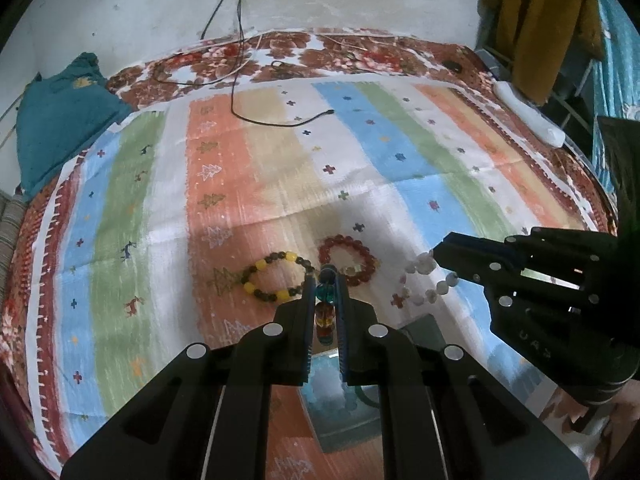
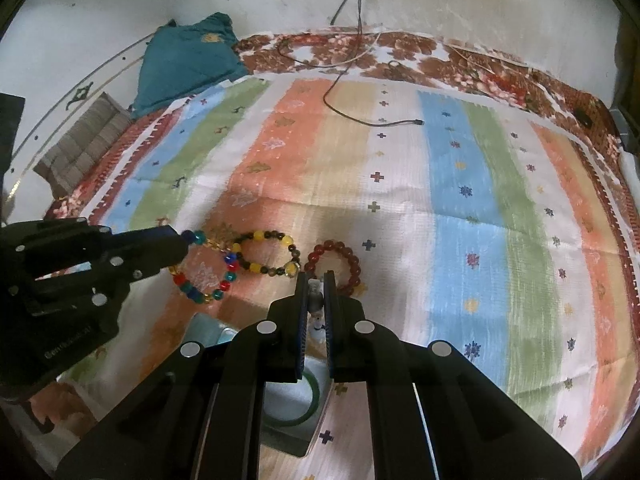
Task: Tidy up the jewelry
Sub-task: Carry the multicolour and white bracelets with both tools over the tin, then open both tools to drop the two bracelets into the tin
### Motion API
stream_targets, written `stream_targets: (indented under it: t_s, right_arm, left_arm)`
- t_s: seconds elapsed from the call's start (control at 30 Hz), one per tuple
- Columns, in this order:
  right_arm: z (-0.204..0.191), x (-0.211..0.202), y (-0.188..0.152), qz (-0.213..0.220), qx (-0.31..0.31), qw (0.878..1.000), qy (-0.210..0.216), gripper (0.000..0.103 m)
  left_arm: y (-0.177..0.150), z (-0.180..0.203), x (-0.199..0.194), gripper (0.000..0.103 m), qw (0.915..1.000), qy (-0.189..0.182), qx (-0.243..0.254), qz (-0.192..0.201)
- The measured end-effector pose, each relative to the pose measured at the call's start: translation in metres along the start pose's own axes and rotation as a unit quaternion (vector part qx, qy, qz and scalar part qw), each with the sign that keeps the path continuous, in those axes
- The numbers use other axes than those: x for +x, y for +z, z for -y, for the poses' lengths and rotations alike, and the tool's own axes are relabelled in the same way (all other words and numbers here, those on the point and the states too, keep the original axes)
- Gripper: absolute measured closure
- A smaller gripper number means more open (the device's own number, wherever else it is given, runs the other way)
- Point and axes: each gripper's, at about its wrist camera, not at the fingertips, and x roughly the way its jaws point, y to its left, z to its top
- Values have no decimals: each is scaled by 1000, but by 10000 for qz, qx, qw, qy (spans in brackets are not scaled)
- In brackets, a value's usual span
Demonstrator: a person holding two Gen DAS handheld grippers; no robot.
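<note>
My left gripper (image 1: pixel 325 280) is shut on a multicoloured bead bracelet (image 1: pixel 325 300), which hangs from its tips in the right wrist view (image 2: pixel 206 276). My right gripper (image 2: pixel 317 284) is shut on a white bead bracelet (image 2: pixel 316 300), seen dangling in the left wrist view (image 1: pixel 424 280). A yellow-and-dark bead bracelet (image 1: pixel 276 278) and a red bead bracelet (image 1: pixel 348 258) lie on the striped cloth (image 1: pixel 400 160) just past both grippers. An open box (image 2: pixel 296 408) with a green bangle (image 2: pixel 314 400) inside sits below my grippers.
A black cable (image 1: pixel 280 120) lies across the far part of the cloth. A teal cushion (image 1: pixel 60 120) is at the far left. A white bottle-like object (image 1: pixel 528 116) lies at the right edge of the bed.
</note>
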Motion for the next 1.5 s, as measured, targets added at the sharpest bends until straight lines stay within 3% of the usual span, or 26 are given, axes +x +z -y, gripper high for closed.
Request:
stream_targets:
  t_s: [1.0,1.33,1.5]
  right_arm:
    - [-18,-30,-46,78,-108,9997,190,94]
    - [-23,-27,-52,-76,-135,9994,309,94]
    - [-16,-17,-53,-278,10,9995,117,94]
  left_arm:
    - [-51,19,-48,94,9987,-283,33,414]
    - [-55,21,-49,94,9989,-308,36,354]
    - [-54,12,-41,93,9996,-55,-247,108]
